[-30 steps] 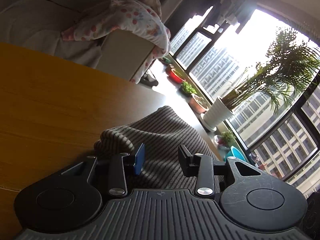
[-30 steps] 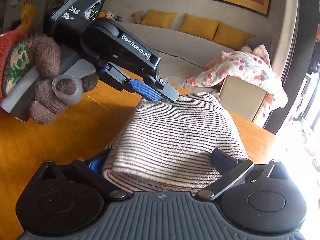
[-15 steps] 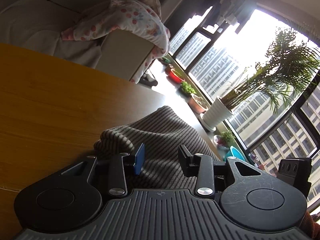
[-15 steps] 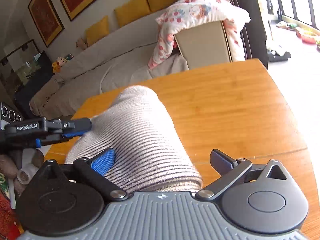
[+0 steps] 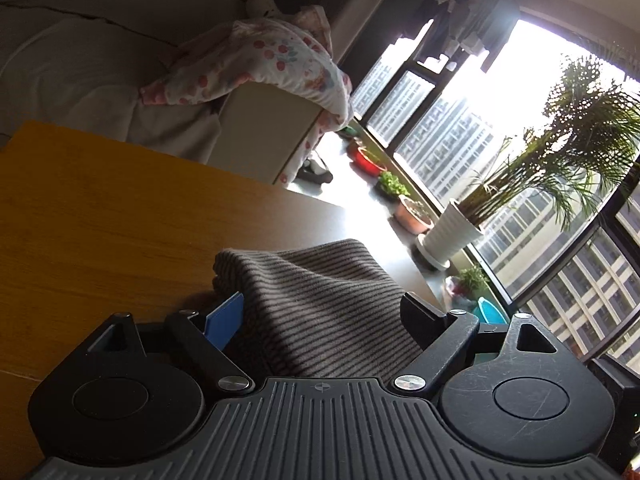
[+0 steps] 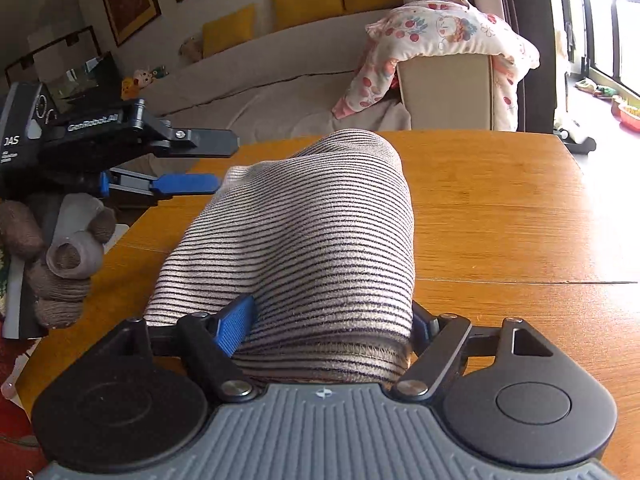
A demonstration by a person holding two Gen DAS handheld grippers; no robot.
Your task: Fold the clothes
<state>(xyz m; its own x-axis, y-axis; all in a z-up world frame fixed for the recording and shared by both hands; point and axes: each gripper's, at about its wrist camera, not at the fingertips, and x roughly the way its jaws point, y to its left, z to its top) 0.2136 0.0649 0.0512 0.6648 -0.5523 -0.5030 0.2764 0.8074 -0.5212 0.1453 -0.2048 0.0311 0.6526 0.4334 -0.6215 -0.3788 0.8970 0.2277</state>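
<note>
Currently the striped garment [image 6: 304,240] lies folded on the worktop [image 6: 500,216], frame centre. The left gripper [image 6: 224,162] jaws are opening, empty. The right gripper [image 6: 332,320] jaws are closing around the bundle's near edge. Next: secure this edge, then fold or shift.

Daylight blows out the window [image 5: 520,92]; fisheye edges bend, interior dim.

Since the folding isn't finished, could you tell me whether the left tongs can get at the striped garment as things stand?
Probably yes. The left tongs are opening, with the striped garment bunched directly between the fingers and nothing blocking it on the wooden table. The right tongs are closing around its other end.
</note>
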